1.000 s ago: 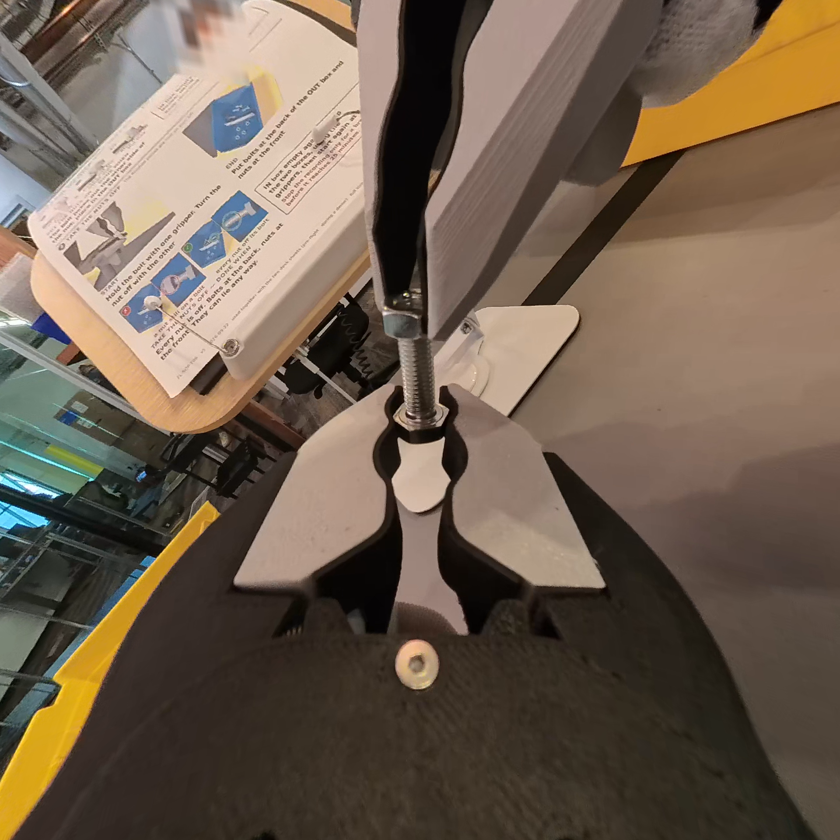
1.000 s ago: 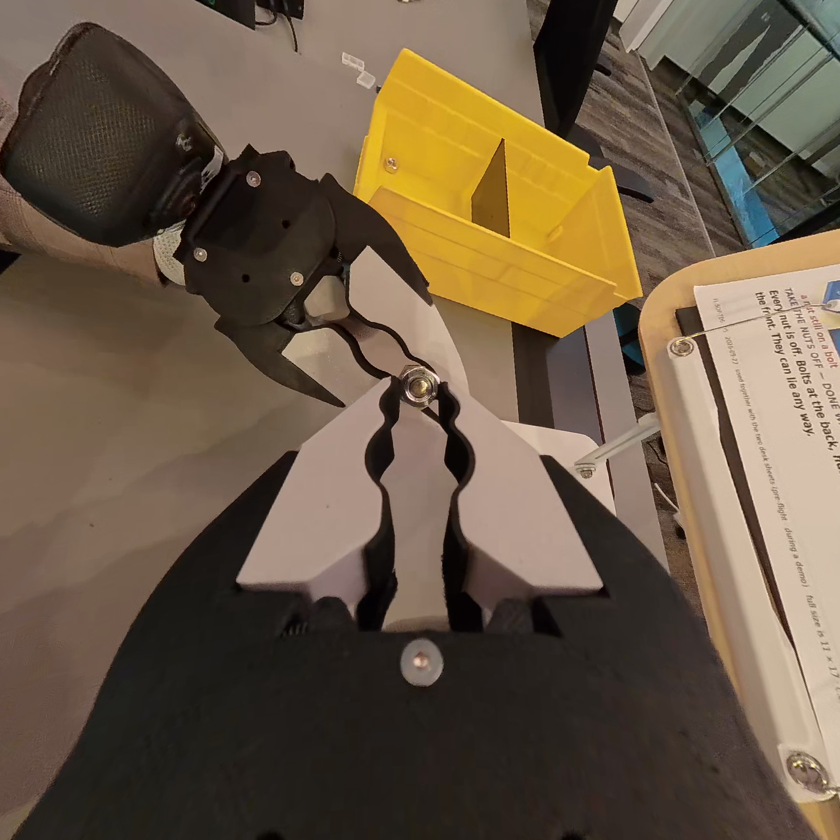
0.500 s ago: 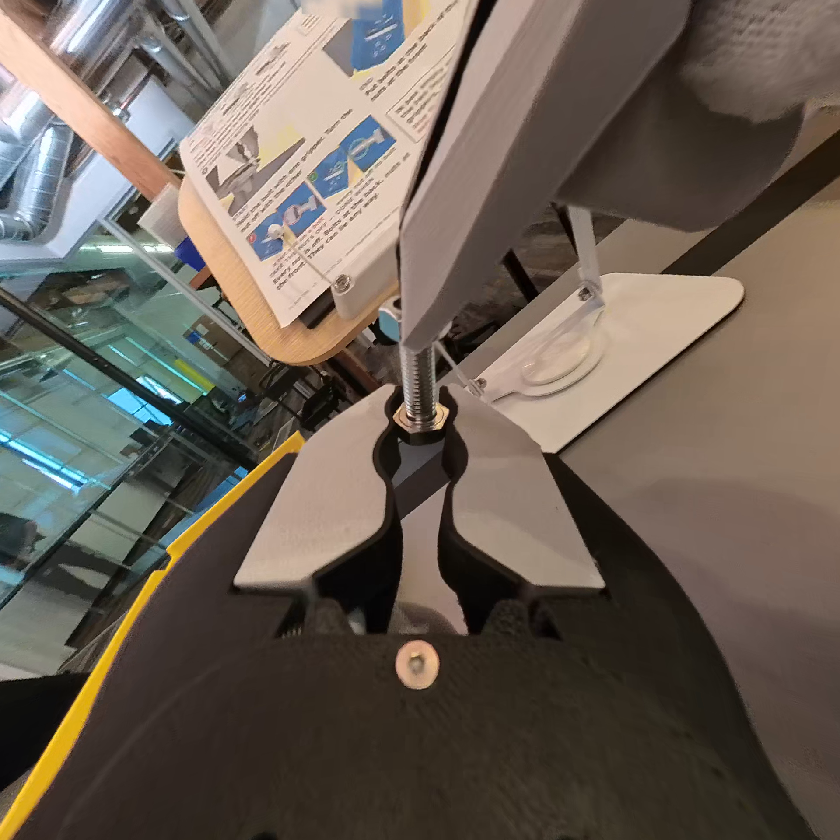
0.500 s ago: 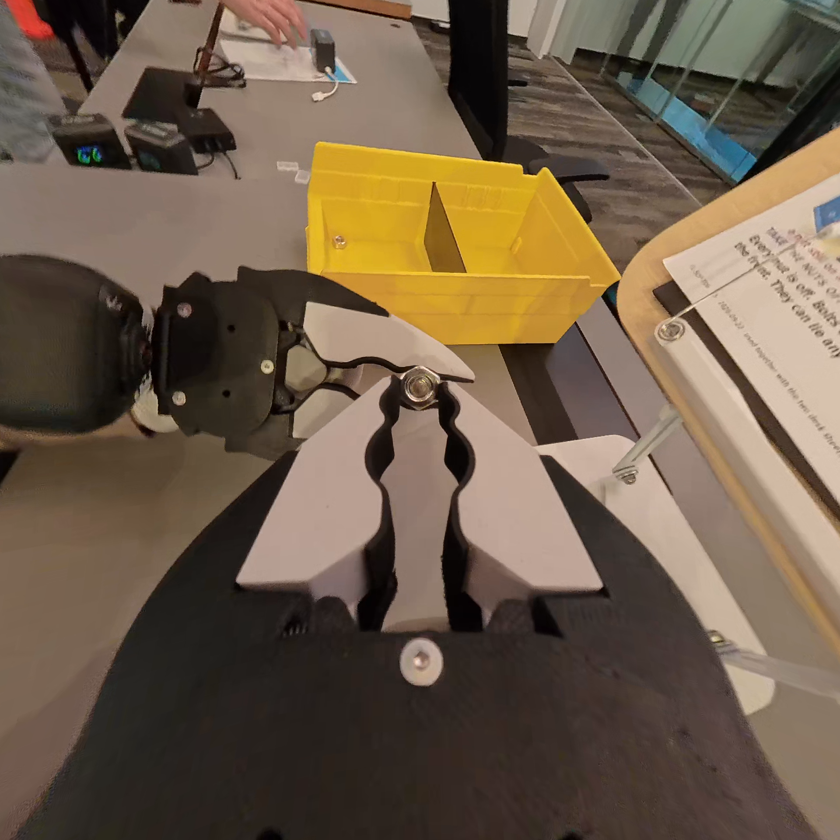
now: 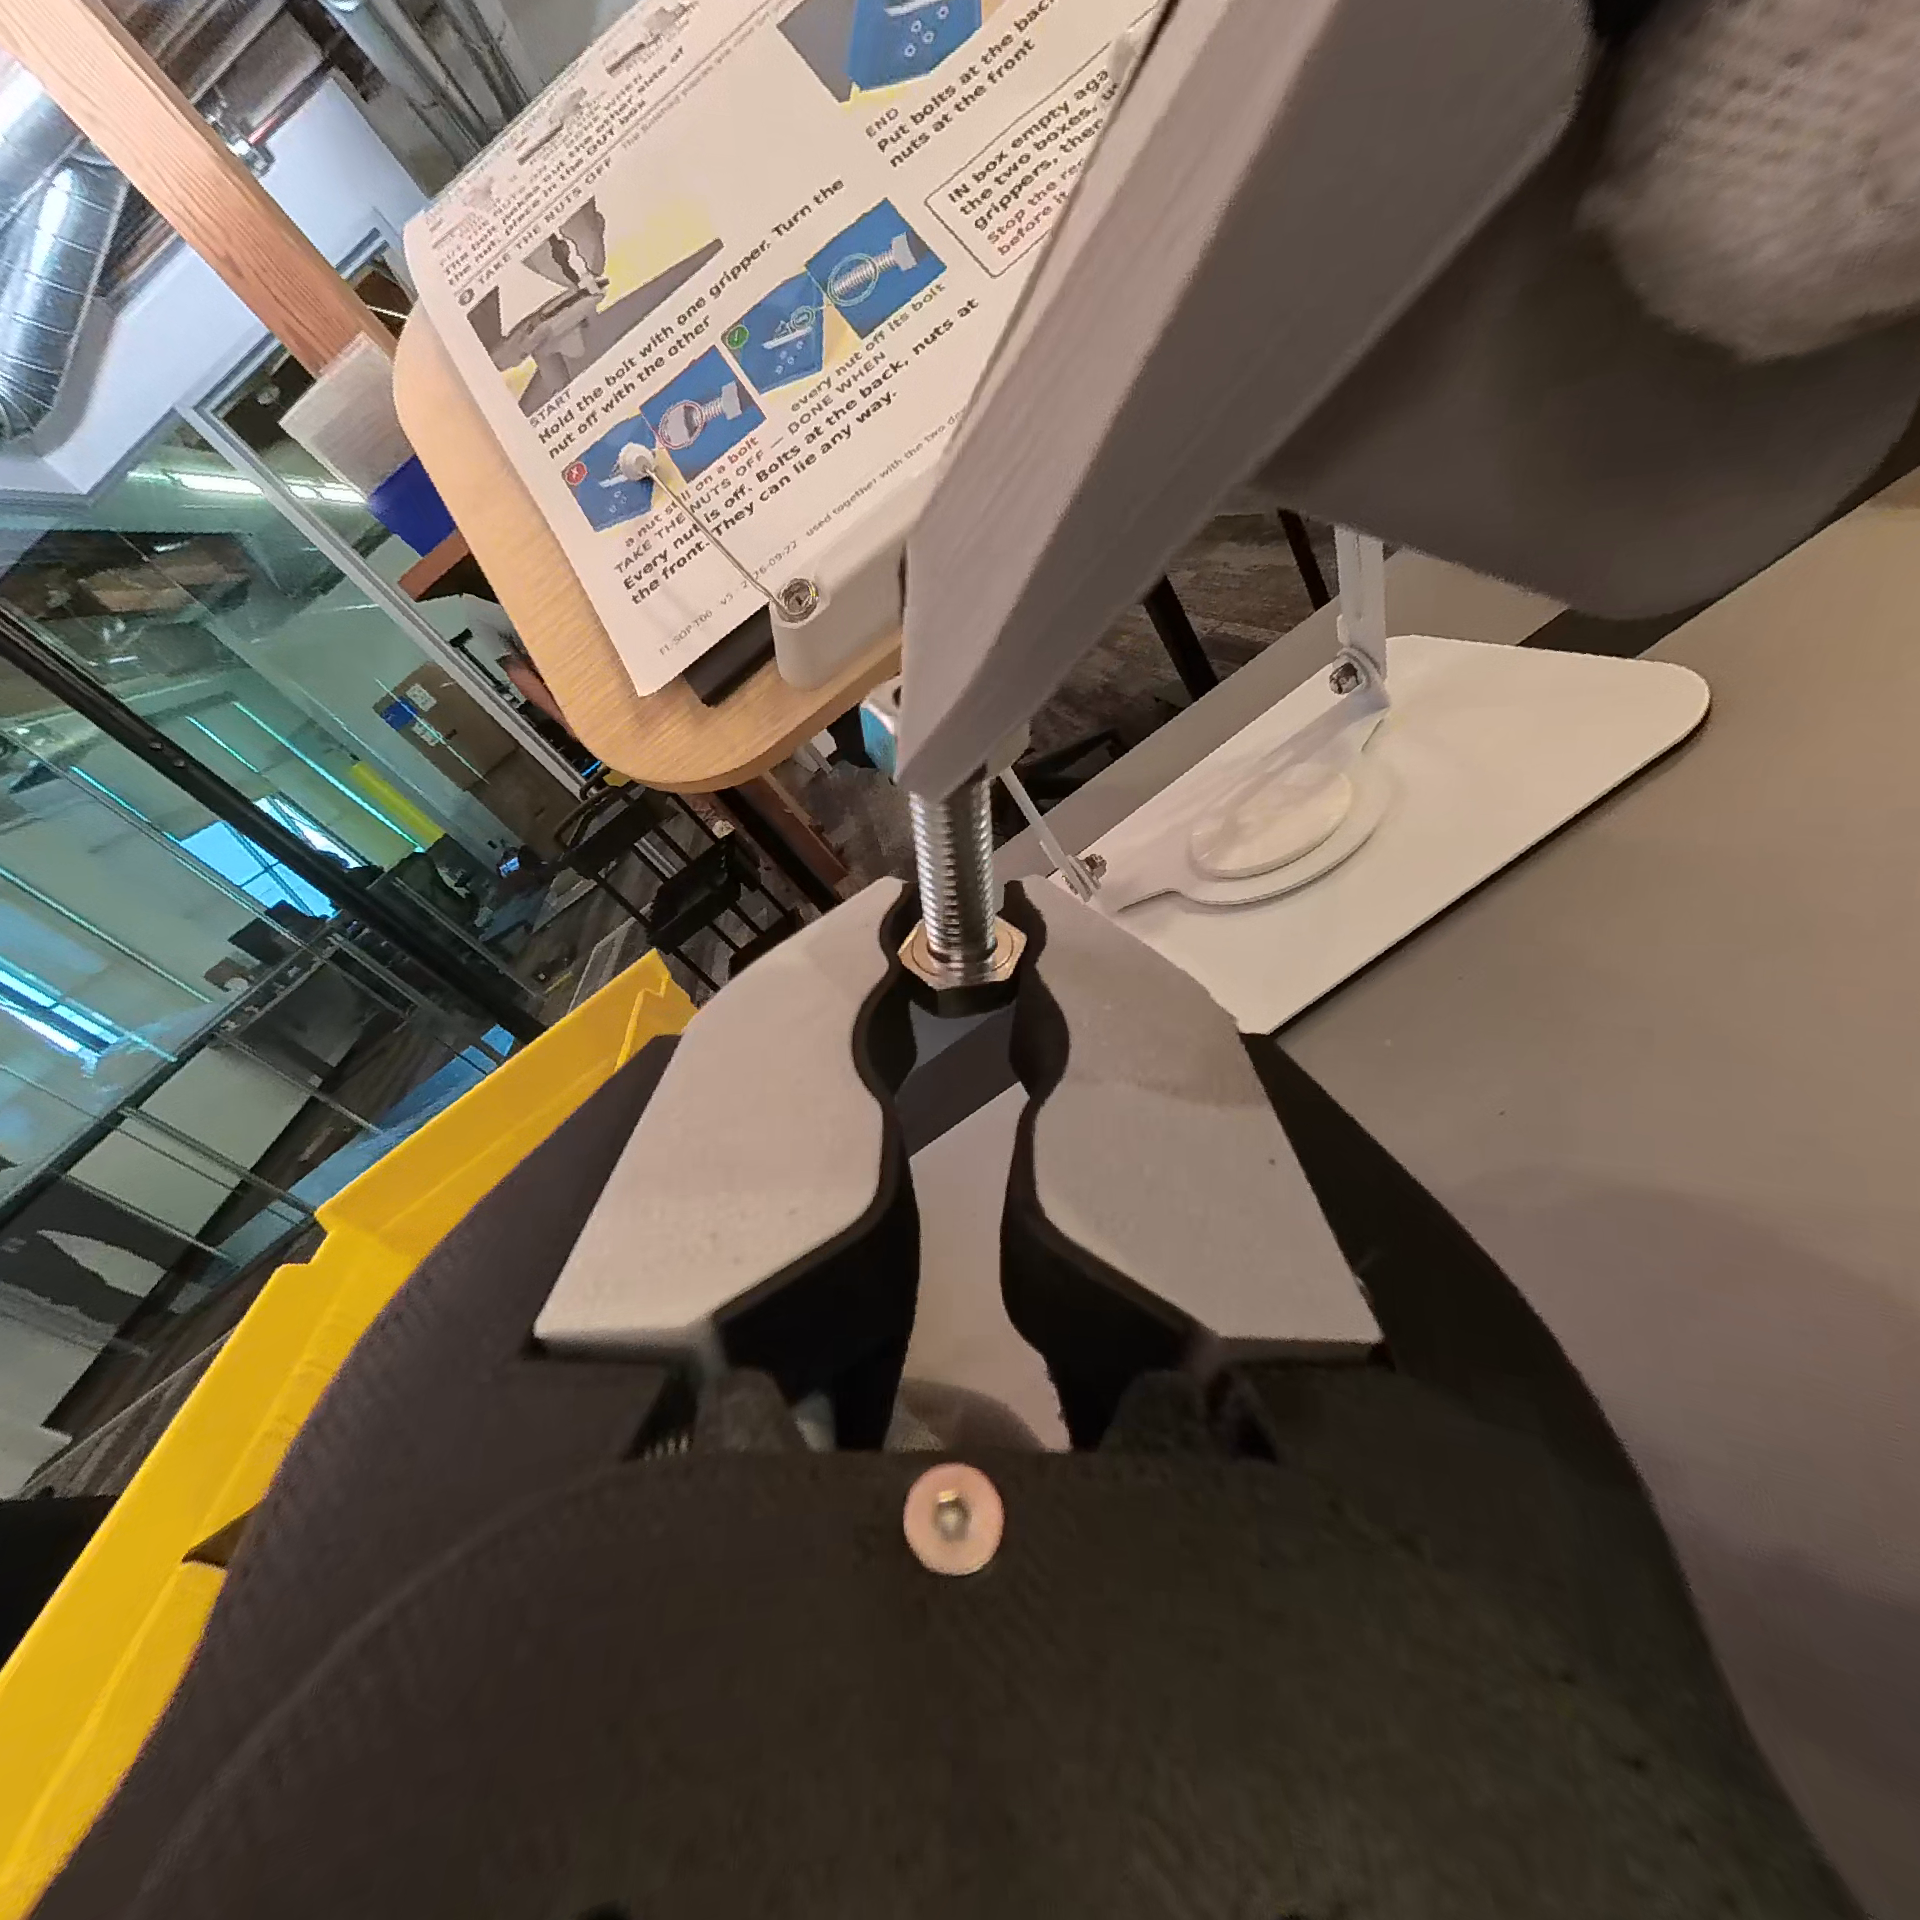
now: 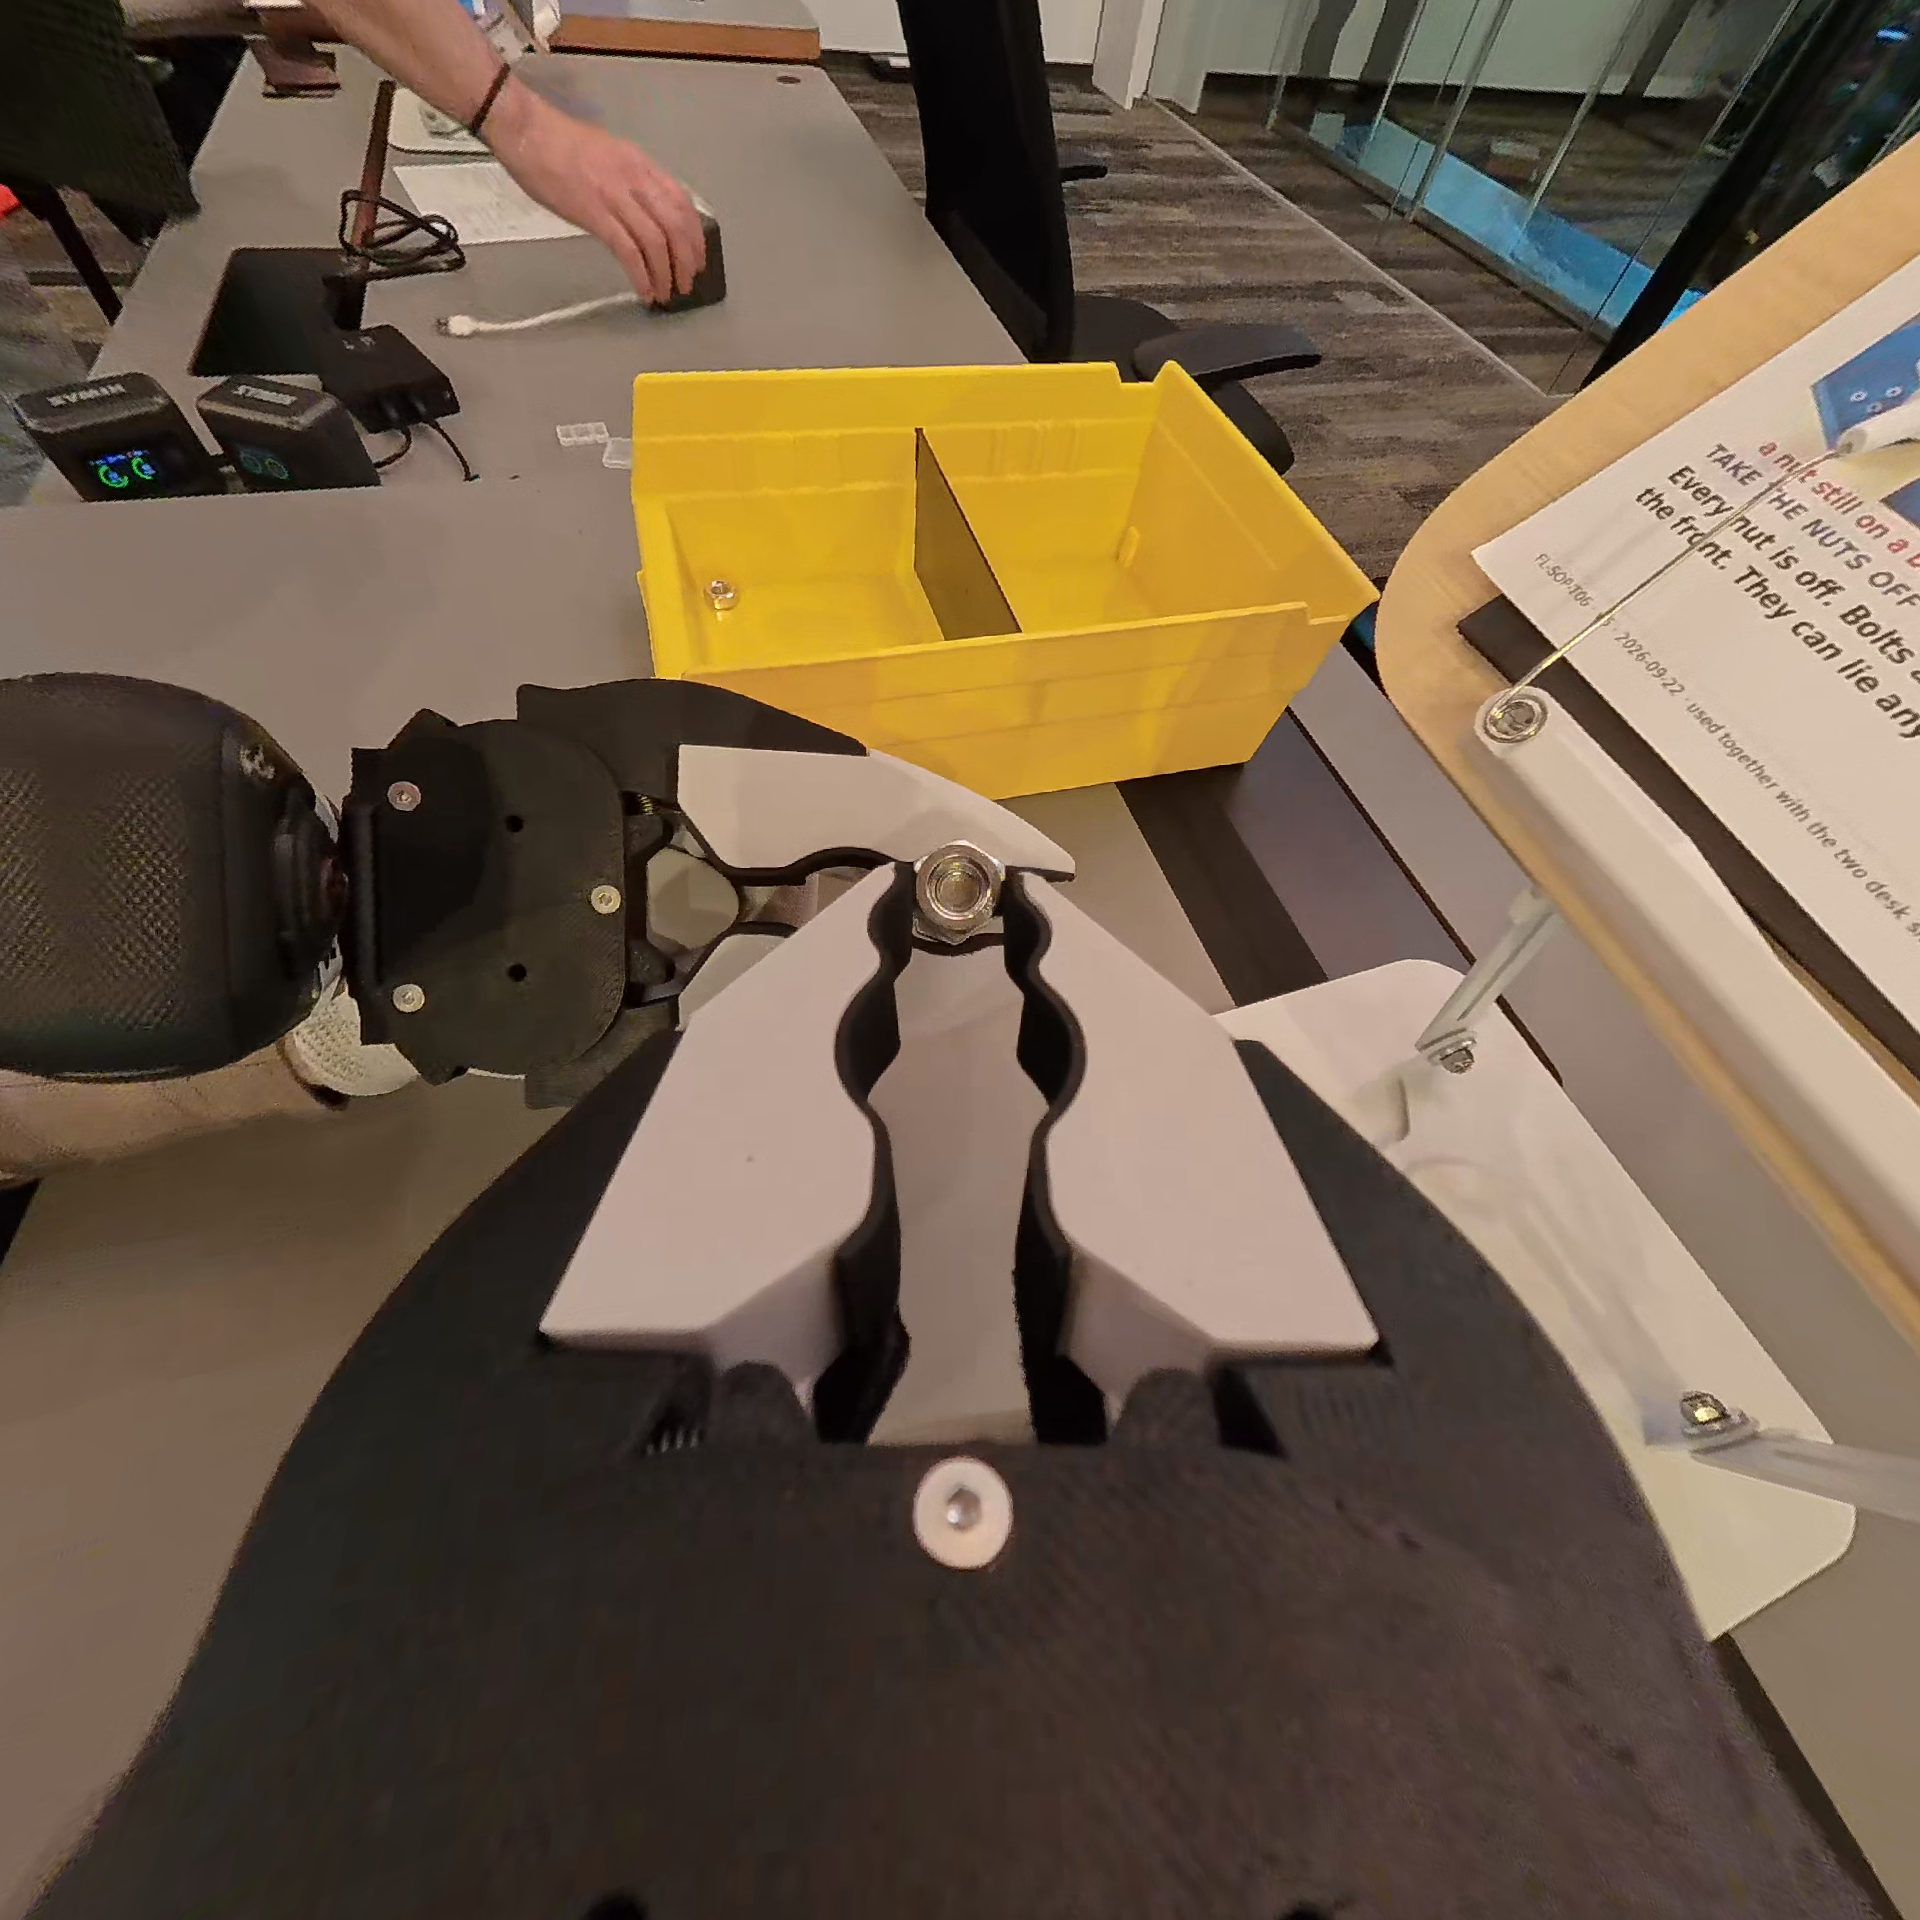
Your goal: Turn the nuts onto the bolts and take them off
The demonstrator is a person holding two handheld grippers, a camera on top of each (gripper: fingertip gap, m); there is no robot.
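In the left wrist view my left gripper is shut on a steel hex nut at its fingertips. A threaded bolt rises from the nut into the grey fingers of the other gripper, which hide its head. In the right wrist view my right gripper is shut on the bolt's hex head, seen end-on. The left gripper's fingers reach in from the left and meet the bolt just behind my tips. Both are held above the grey desk.
A yellow two-compartment bin stands beyond the grippers with one loose nut in its left half. An instruction sheet on a tilted stand with a white base is at right. Chargers and a person's hand are at the far desk. Tip to tip, the grippers are about 5 centimeters apart.
Both views have swung round while the grips on nut and bolt held. In the right wrist view the bin now sits level. A person's hand has come further into view at the back.
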